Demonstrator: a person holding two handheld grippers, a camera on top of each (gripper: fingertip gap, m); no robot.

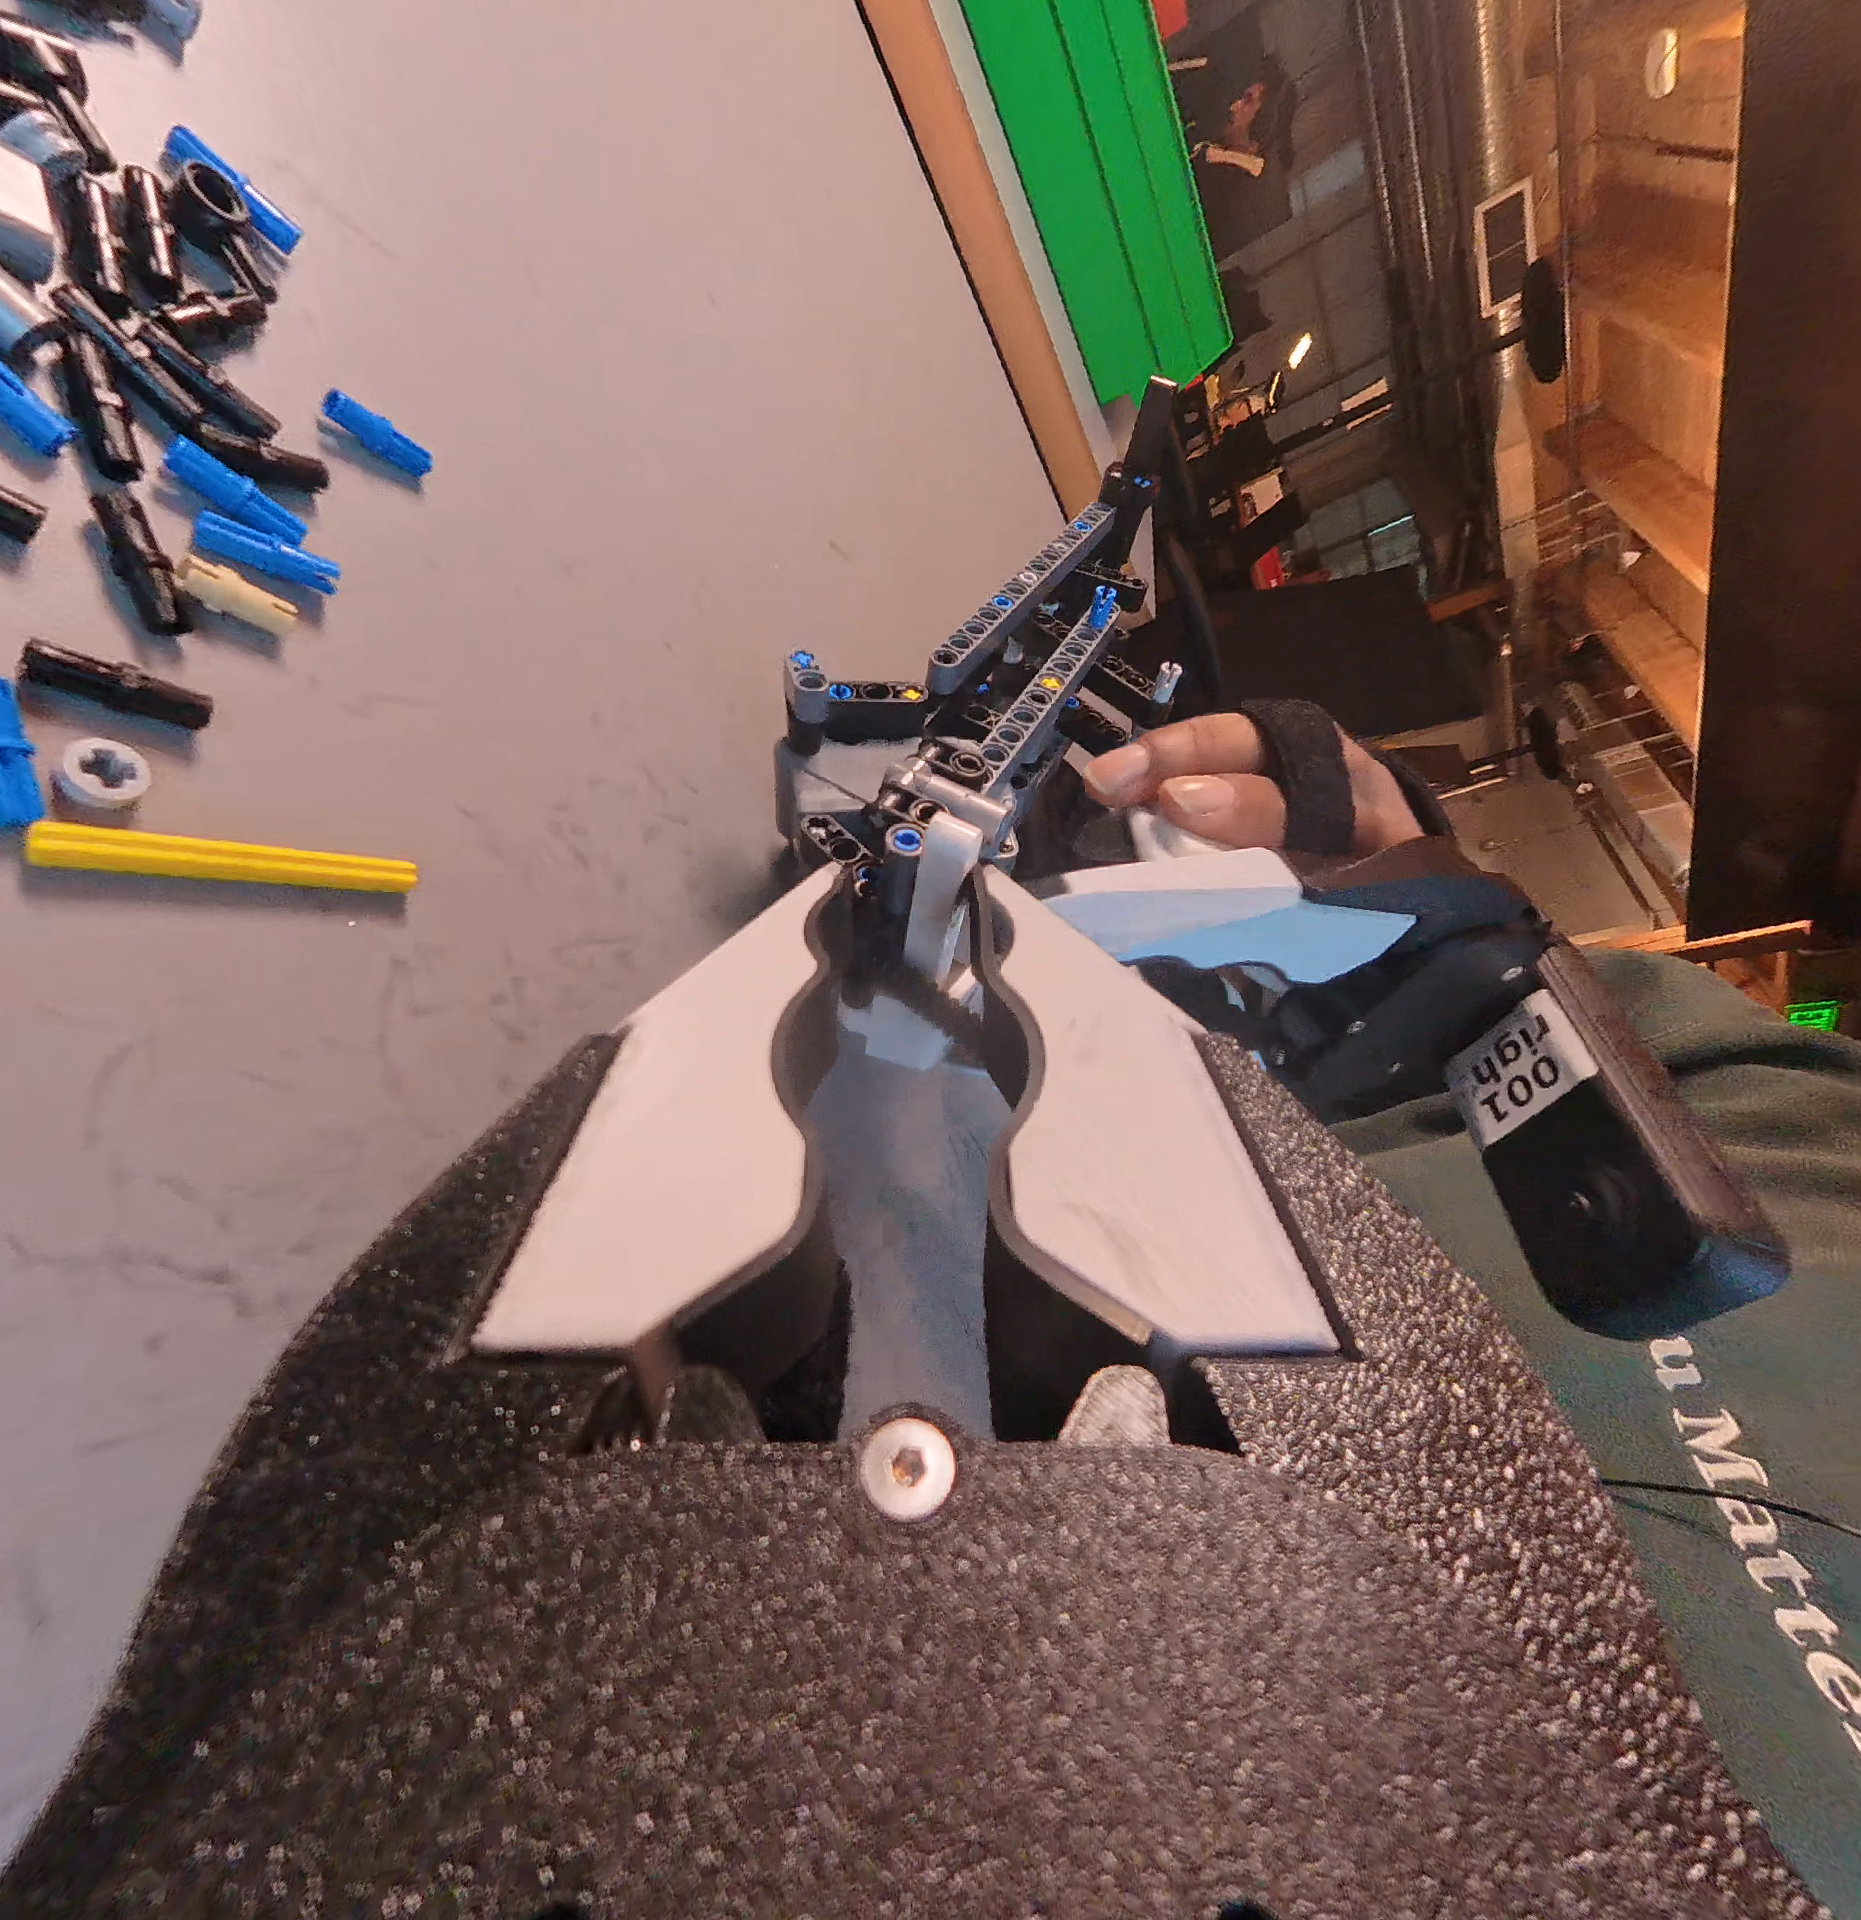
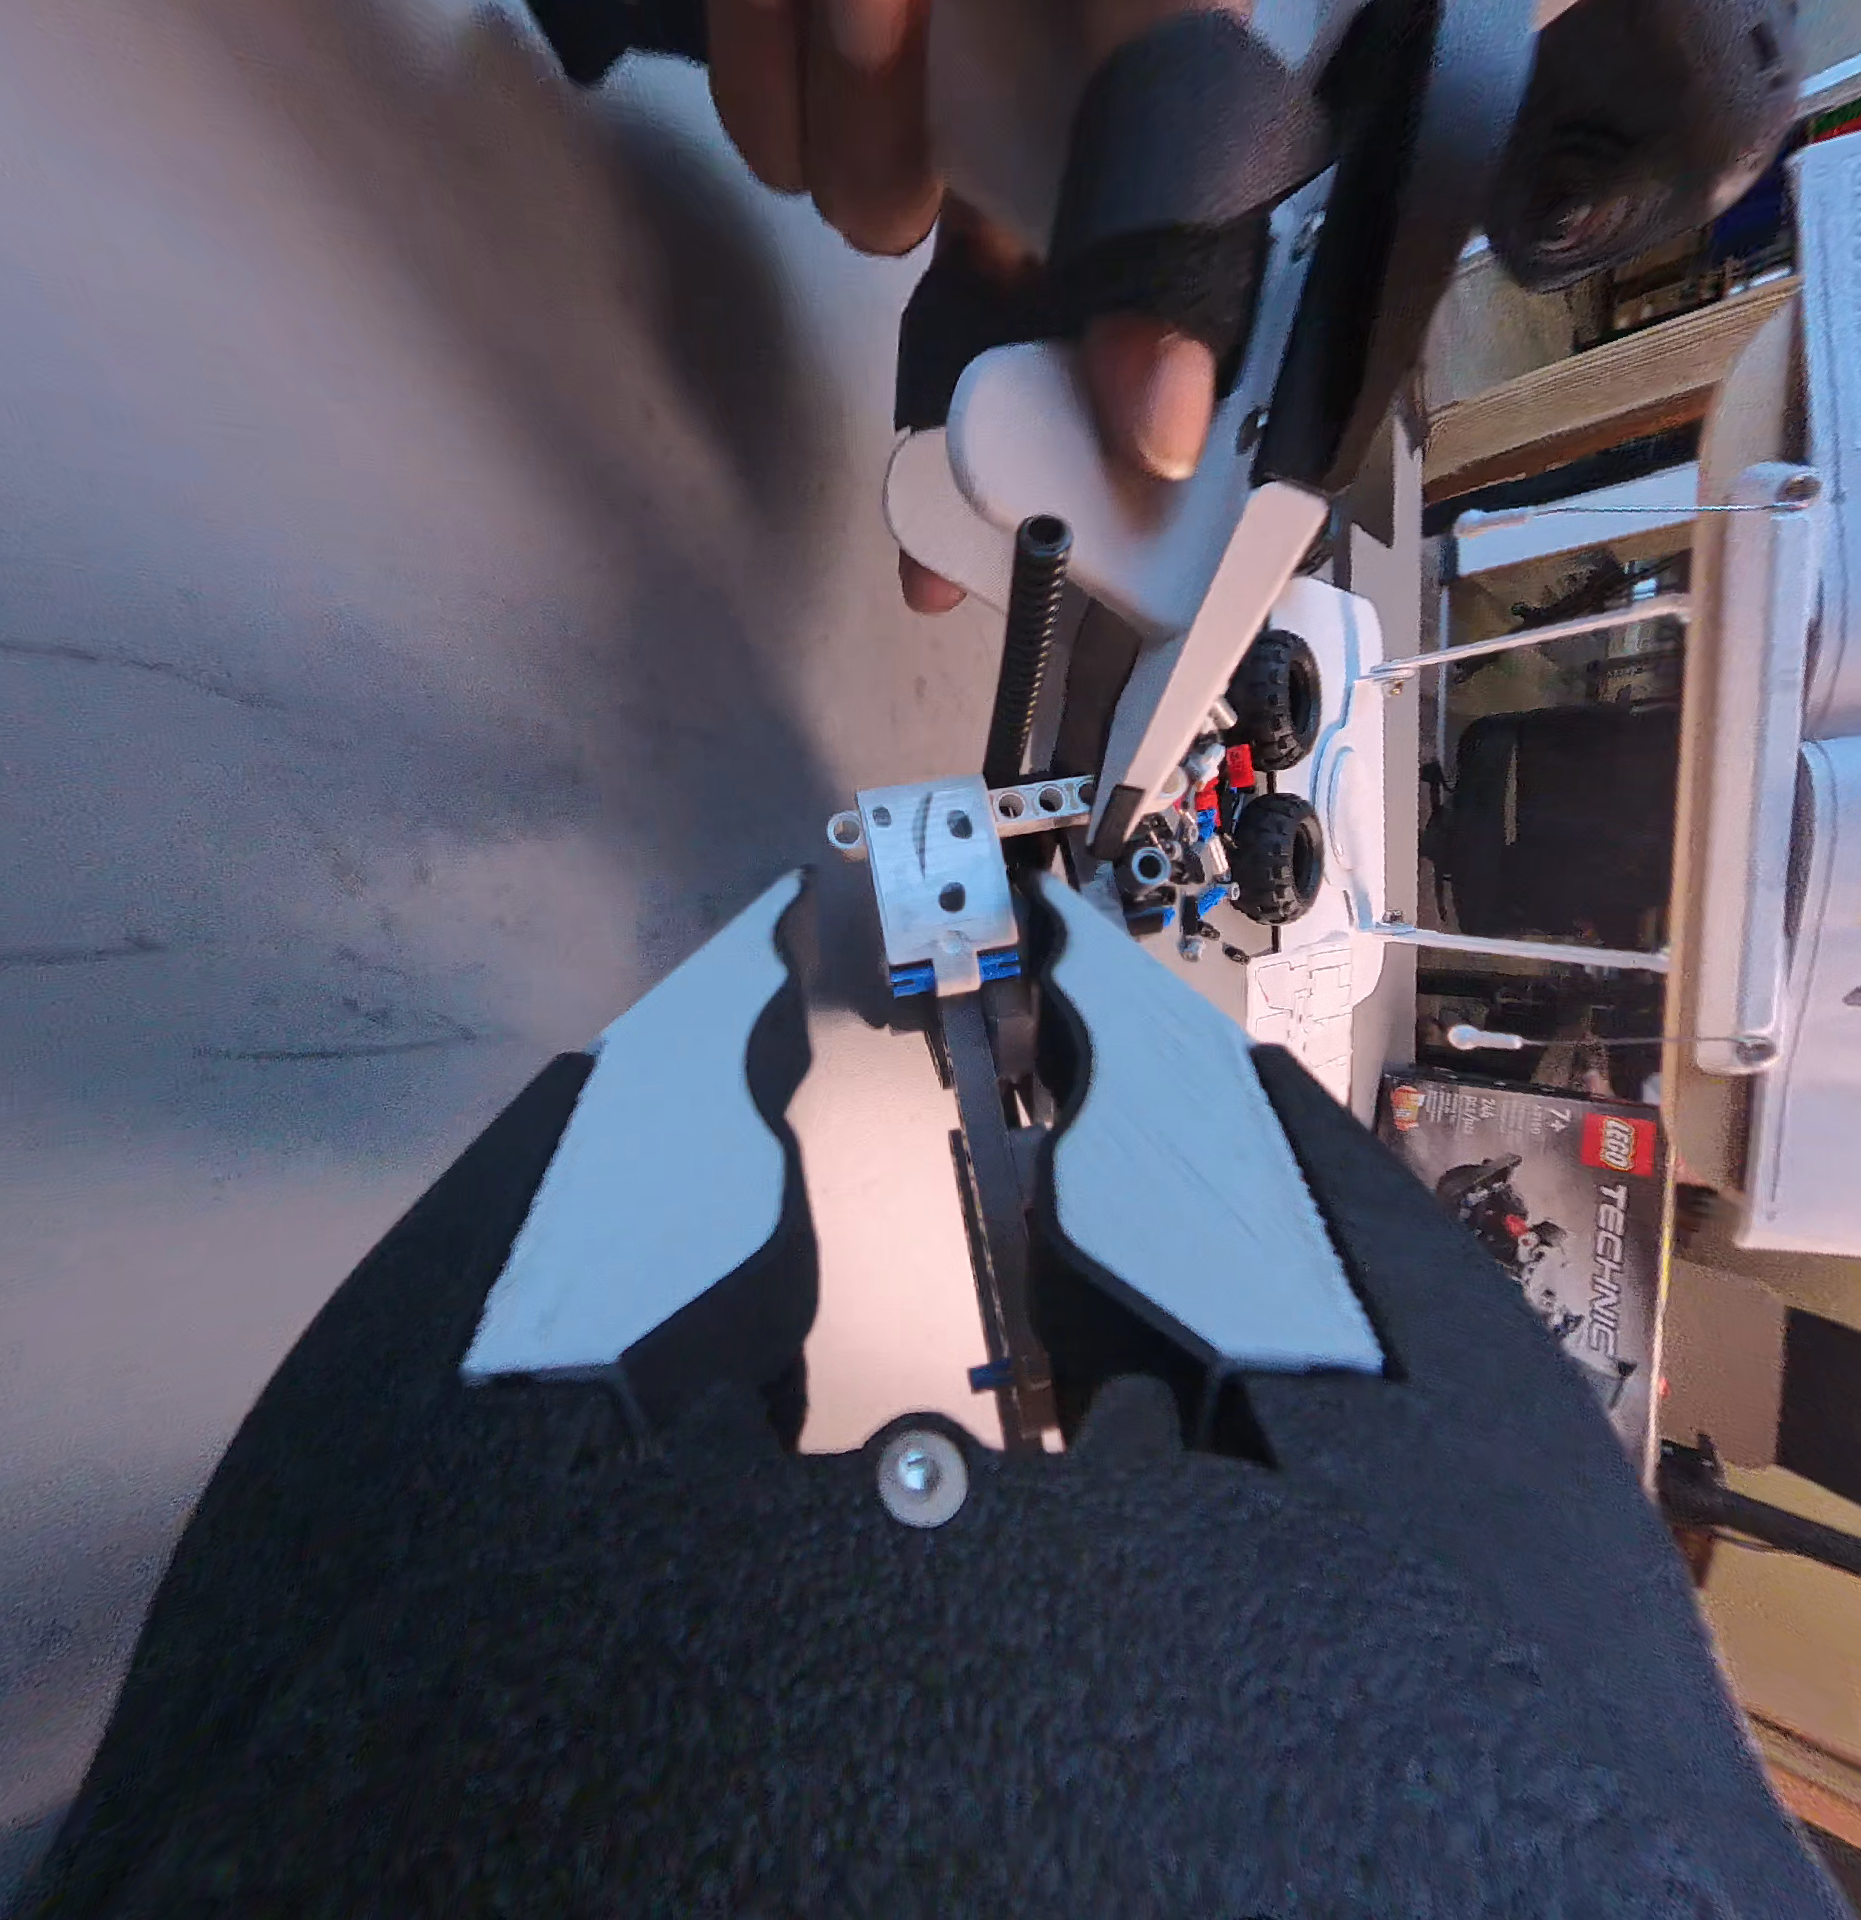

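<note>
Both grippers meet on one beam frame point(image 1: 993, 717). Loose pins point(image 1: 178, 416) and a yellow axle point(image 1: 219, 856) lie at far left on the grey table point(image 1: 614, 364). Left gripper point(image 1: 910, 883) is nearly closed, its tips pinching the frame's grey end. Right gripper point(image 2: 921, 894) stands narrowly open about a grey block point(image 2: 936, 873) of that frame; whether it grips, I cannot tell. Two wheels point(image 2: 1274, 790) and a boxed set point(image 2: 1528, 1205) sit at far right.

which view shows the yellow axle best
The left wrist view: the yellow axle lies whole and sharp on the grey table, near the loose blue and black pins. The right wrist view does not show it at all.
</note>
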